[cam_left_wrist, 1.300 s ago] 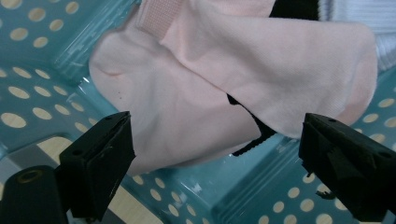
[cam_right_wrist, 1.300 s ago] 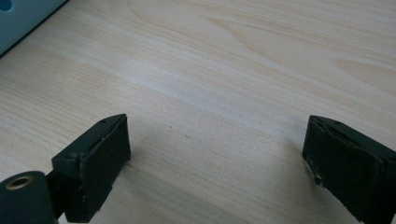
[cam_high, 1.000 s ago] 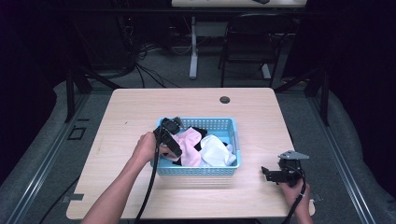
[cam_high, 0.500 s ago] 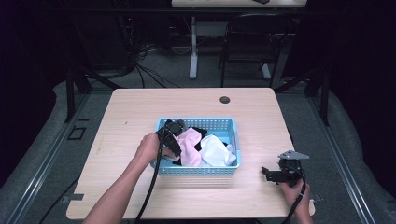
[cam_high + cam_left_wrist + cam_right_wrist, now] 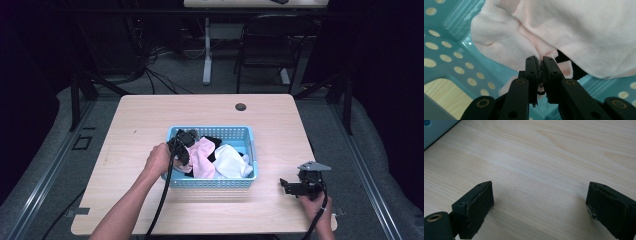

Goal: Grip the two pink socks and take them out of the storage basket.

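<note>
We note the left gripper down inside the blue basket at mid-desk, its fingers pinched on a fold of the pink cloth. A white cloth lies just beside it. Well apart at right, the right gripper rests on bare wood, fingers spread wide, holding nothing.

Background: dark chair and a white table leg beyond the table, cables on grey floor.
</note>
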`<action>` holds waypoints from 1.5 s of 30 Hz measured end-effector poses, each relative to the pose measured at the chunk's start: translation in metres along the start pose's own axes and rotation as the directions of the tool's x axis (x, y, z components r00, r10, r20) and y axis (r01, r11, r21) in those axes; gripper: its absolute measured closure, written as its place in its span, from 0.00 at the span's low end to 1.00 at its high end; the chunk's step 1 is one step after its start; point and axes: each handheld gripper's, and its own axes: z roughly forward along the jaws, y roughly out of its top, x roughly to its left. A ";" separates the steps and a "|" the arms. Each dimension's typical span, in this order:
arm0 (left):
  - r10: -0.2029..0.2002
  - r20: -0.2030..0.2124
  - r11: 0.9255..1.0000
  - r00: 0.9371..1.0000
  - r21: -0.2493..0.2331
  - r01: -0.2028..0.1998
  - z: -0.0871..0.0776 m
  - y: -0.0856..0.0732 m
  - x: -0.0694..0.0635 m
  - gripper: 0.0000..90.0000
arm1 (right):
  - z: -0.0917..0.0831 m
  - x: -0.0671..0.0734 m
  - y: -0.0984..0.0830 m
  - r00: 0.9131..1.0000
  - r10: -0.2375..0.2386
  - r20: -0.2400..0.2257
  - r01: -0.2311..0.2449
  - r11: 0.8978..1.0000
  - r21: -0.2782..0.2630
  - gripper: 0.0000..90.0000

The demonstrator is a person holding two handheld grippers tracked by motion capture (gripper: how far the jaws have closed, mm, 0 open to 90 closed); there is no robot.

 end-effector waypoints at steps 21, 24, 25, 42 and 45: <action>0.004 -0.035 0.996 0.999 -0.085 -0.007 -0.054 0.000 0.007 0.94 | 0.000 0.000 0.000 1.000 0.001 0.000 -0.001 1.000 -0.001 0.08; 0.005 -0.038 0.996 0.999 -0.094 -0.008 -0.060 0.000 0.007 0.94 | 0.000 0.000 0.000 1.000 0.001 0.001 -0.001 1.000 0.000 0.08; 0.005 -0.037 0.995 0.999 -0.097 -0.009 -0.061 0.001 0.007 0.94 | 0.000 0.000 0.000 1.000 0.000 0.001 0.000 1.000 0.000 0.08; 0.018 -0.058 0.988 0.998 -0.149 -0.026 -0.094 0.003 0.006 0.94 | 0.000 0.000 0.000 1.000 0.000 0.000 0.000 1.000 0.000 0.08; 0.018 -0.063 0.987 0.998 -0.156 -0.028 -0.099 0.004 0.006 0.94 | 0.000 0.000 0.000 1.000 0.001 0.000 -0.001 1.000 0.000 0.08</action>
